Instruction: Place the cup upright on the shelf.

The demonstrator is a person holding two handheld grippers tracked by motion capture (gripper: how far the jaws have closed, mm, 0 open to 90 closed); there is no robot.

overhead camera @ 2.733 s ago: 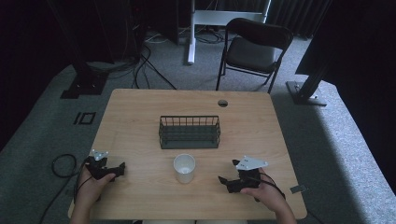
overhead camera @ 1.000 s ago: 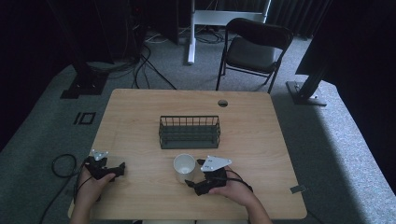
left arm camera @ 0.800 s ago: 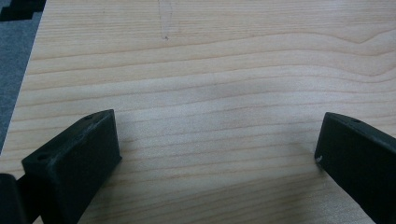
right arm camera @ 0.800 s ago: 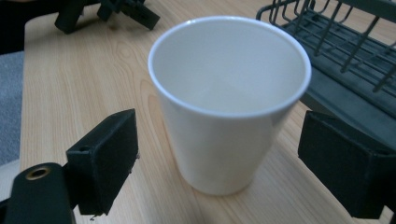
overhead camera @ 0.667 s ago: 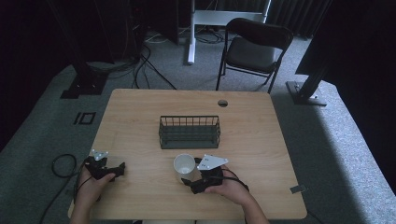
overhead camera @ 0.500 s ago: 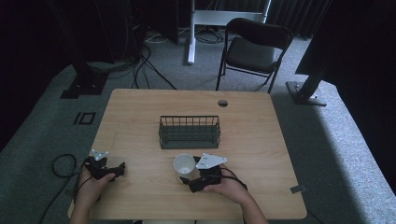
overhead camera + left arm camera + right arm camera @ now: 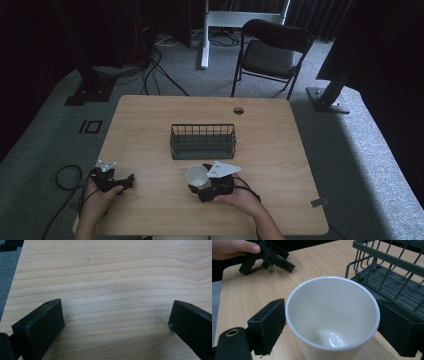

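Note:
A white cup [image 7: 196, 174] stands upright and empty on the wooden table [image 7: 260, 130], just in front of a dark wire basket [image 7: 202, 141]. My right gripper [image 7: 198, 182] comes at the cup from the right. In the right gripper view its jaws press the cup [image 7: 332, 322] on both sides, below the rim, so the right gripper [image 7: 332, 326] is shut on it. My left gripper [image 7: 127, 180] rests near the table's front left corner. Its jaws stand wide apart in the left gripper view [image 7: 116, 322], with bare wood between them.
The basket [image 7: 392, 272] is empty and sits close behind the cup. A cable hole [image 7: 238, 110] lies at the table's far edge. A folding chair [image 7: 272, 52] stands beyond the table. The left gripper [image 7: 268, 256] lies far off in a hand [image 7: 232, 247].
My right gripper has moved left from the table's front right to the cup, and its jaws now hold it on both sides. The left gripper has stayed in place.

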